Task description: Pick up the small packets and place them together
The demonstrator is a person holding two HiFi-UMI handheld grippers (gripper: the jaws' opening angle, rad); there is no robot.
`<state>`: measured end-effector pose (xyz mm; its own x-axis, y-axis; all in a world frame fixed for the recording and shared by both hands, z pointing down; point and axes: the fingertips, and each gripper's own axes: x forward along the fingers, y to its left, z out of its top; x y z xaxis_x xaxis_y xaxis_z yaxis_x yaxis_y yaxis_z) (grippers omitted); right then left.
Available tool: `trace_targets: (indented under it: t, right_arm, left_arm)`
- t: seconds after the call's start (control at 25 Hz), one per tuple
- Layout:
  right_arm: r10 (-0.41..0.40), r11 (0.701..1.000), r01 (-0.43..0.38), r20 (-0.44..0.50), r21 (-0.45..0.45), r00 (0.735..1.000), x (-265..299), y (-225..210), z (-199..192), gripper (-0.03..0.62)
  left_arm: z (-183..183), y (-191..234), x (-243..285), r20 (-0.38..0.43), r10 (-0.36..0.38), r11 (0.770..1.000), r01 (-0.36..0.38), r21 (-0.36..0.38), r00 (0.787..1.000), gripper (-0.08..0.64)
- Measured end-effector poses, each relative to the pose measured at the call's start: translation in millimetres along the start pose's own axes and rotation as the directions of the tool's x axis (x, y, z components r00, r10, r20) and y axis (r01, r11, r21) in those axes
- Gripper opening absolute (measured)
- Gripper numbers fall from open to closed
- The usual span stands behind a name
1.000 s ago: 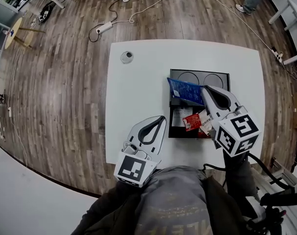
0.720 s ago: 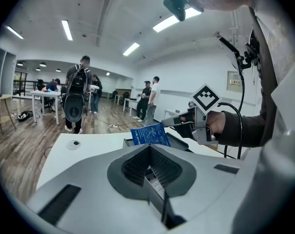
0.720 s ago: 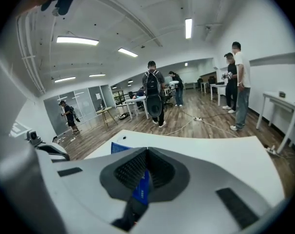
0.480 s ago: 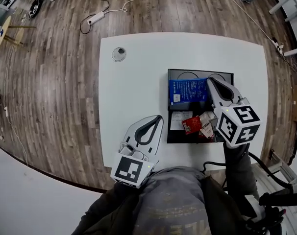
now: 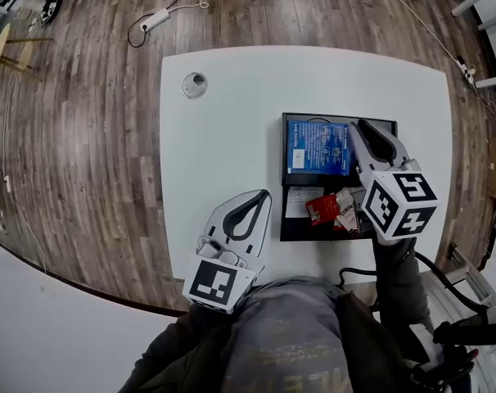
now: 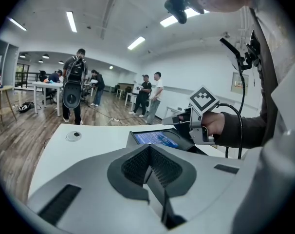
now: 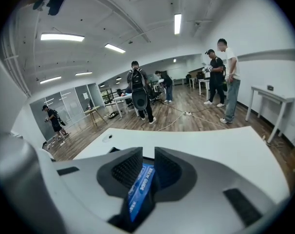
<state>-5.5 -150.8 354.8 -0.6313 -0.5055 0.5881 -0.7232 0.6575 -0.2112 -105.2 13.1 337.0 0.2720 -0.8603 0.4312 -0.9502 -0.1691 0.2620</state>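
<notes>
While the left gripper (image 5: 263, 195) hangs at the 6 o'clock edge of the table (image 5: 232, 137), fingers together on nothing, a red packet (image 5: 322, 210) and white packets (image 5: 301, 203) lie in the near half of the tray (image 5: 283, 223). Beyond them the blue packet (image 5: 317, 147) lies flat in the far half. The right gripper (image 5: 360, 125), at its 3 o'clock edge, has just been opening, fingers narrowly apart about that edge, so the gathering looks nearly done.

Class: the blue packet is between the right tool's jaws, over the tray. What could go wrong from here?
1. The right tool has just been opening its jaws with the blue packet between them; withdrawing could drag it off the tray.
2. It lies in a different compartment from the red packet, so they may end up apart.
</notes>
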Motion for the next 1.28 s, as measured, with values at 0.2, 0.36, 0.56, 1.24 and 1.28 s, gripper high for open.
trace_targets:
  t: [0.2,0.36,0.56,1.24,1.28]
  right_arm:
    - [-0.007,1.000,0.007,0.043,-0.005,0.999,-12,-1,8,0.060]
    - [-0.010,1.000,0.010,0.064,-0.004,0.998,-28,1,11,0.060]
    - [-0.010,1.000,0.010,0.084,-0.007,0.996,-49,4,8,0.060]
    - [0.173,0.974,-0.189,-0.129,-0.126,0.976,-76,55,-107,0.060]
    - [0.180,0.972,-0.198,-0.141,-0.129,0.974,-74,58,-111,0.060]
  left_arm:
    - [3,-7,-2,0.010,-0.008,1.000,0.008,0.015,1.000,0.003]
    - [6,-16,-9,0.012,-0.012,1.000,0.012,0.028,1.000,0.003]
    - [8,-31,-20,0.024,-0.018,0.999,0.016,0.050,1.000,0.003]
    - [-22,-78,-52,0.005,-0.034,0.996,0.033,0.085,0.999,0.003]
    - [-23,-78,-53,0.005,-0.032,0.996,0.032,0.084,0.999,0.003]
